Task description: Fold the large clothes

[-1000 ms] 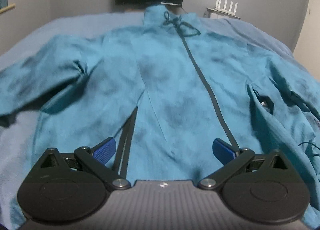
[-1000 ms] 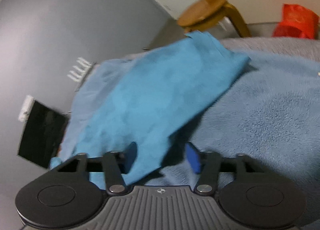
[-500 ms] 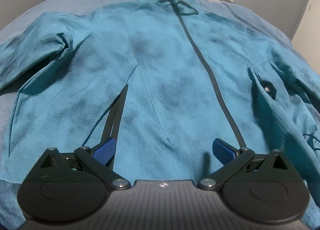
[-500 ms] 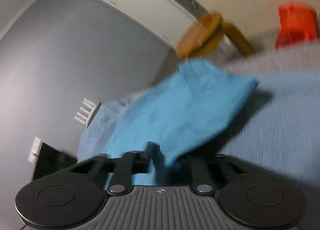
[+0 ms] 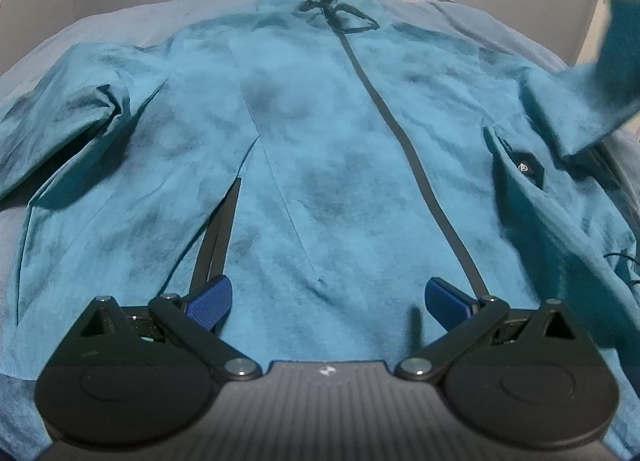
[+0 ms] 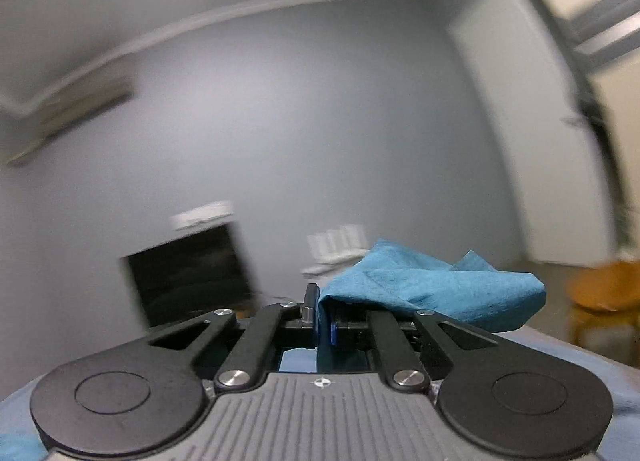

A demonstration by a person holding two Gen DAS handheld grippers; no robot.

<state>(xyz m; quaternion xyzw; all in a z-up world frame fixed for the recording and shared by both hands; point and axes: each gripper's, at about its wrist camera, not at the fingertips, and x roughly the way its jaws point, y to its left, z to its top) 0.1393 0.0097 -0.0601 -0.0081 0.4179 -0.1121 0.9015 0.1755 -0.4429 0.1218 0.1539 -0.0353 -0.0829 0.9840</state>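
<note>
A large teal zip-front jacket of thin crinkled fabric (image 5: 320, 149) lies face up and spread flat on a bed with a pale blue fleece cover (image 5: 120, 17), collar toward twelve o'clock and hem toward six. The left tongs (image 5: 328, 303) hang over the hem with their blue pads spread wide, nothing between them. The right tongs (image 6: 323, 319) are pressed together, pinching the cuff end of the jacket's sleeve (image 6: 432, 289), and in the left wrist view that sleeve (image 5: 580, 101) rises off the bed at about two o'clock.

The step in hand looks like folding this sleeve across the chest. To do it well, carry the cuff in a low arc toward nine o'clock, past the dark zipper (image 5: 408, 149), so that the crease forms along the shoulder seam rather than mid-sleeve. Keep the pinch firm, since the thin cloth could slip. The left tongs could press the hem so the body does not drag.
</note>
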